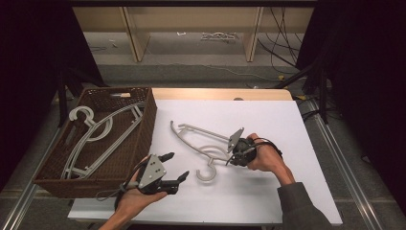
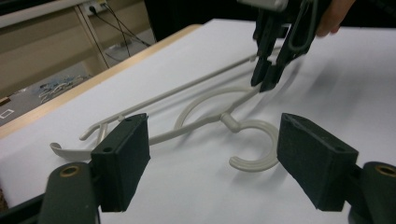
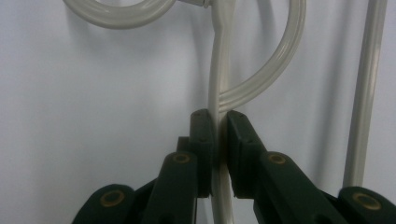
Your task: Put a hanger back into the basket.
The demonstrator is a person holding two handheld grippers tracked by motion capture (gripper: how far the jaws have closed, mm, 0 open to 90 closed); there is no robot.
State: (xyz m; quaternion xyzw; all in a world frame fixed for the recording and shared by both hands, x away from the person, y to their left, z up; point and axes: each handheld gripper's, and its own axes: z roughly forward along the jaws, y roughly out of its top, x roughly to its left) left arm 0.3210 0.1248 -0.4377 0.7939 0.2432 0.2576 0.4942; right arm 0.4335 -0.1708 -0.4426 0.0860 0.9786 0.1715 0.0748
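A cream plastic hanger (image 1: pixel 201 143) lies on the white table top (image 1: pixel 268 191), its hook (image 1: pixel 207 173) pointing toward the person. My right gripper (image 1: pixel 231 158) is shut on the hanger's shoulder arm (image 3: pixel 218 93) just past the curved neck; both jaws press its sides. In the left gripper view that arm (image 2: pixel 219 100) and hook (image 2: pixel 254 144) lie ahead, with the right gripper (image 2: pixel 264 81) clamped on it. My left gripper (image 1: pixel 176 167) hovers open left of the hook, nothing between its pads (image 2: pixel 123 158).
A brown wicker basket (image 1: pixel 143 129) stands at the table's left edge and holds more cream hangers (image 1: pixel 95 134). Wooden shelving and cables sit beyond the far table edge. Bare white surface lies right of the hanger and along the front.
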